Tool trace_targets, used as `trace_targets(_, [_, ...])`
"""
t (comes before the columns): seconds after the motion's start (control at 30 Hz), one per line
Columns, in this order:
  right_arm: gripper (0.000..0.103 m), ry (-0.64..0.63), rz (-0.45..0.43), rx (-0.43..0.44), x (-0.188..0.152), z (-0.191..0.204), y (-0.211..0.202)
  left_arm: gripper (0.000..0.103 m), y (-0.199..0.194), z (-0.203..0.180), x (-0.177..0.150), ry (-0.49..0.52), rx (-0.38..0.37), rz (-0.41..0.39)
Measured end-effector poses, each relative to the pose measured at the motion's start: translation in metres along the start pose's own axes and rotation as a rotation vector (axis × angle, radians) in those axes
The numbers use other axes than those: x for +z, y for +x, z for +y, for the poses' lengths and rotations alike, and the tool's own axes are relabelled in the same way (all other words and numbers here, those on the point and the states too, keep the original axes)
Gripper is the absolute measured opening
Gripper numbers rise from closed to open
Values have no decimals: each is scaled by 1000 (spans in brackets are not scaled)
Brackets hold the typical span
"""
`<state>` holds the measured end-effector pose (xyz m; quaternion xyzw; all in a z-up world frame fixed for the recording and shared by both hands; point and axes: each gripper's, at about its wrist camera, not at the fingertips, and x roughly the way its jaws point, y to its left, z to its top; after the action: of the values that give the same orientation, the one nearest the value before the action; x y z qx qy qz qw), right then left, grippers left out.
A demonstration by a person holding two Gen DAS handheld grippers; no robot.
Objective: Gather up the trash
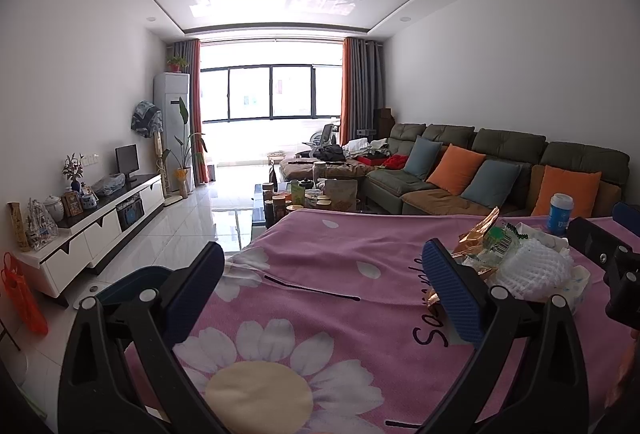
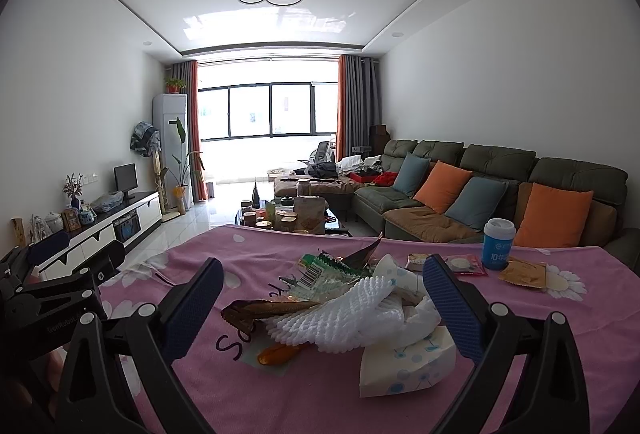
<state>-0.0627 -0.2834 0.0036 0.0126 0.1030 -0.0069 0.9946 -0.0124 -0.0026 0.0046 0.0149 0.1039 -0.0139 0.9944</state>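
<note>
A heap of trash lies on a pink flowered tablecloth (image 2: 304, 390): a white foam fruit net (image 2: 360, 308), a gold-brown wrapper (image 2: 272, 308), a clear barcode wrapper (image 2: 316, 274) and a white dotted tissue pack (image 2: 408, 366). My right gripper (image 2: 324, 298) is open, its blue pads on either side of the heap, touching nothing. My left gripper (image 1: 324, 284) is open over bare cloth, left of the heap; the foam net (image 1: 532, 268) sits just beyond its right finger. Further back lie small flat packets (image 2: 466, 264), a brown sachet (image 2: 522, 274) and a blue cup (image 2: 498, 244).
The table ends at a far edge, with a cluttered glass coffee table (image 2: 288, 218) beyond it. A green sofa with orange and blue cushions (image 2: 480, 194) runs along the right. A white TV cabinet (image 1: 104, 222) lines the left wall. An orange net bag (image 1: 24, 298) hangs at far left.
</note>
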Motion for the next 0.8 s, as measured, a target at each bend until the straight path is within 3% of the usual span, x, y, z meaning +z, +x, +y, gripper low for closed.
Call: trace_targets(0.8, [96,1,-2,1,0,0,0,98,-2,1,-2,-1,7,-13])
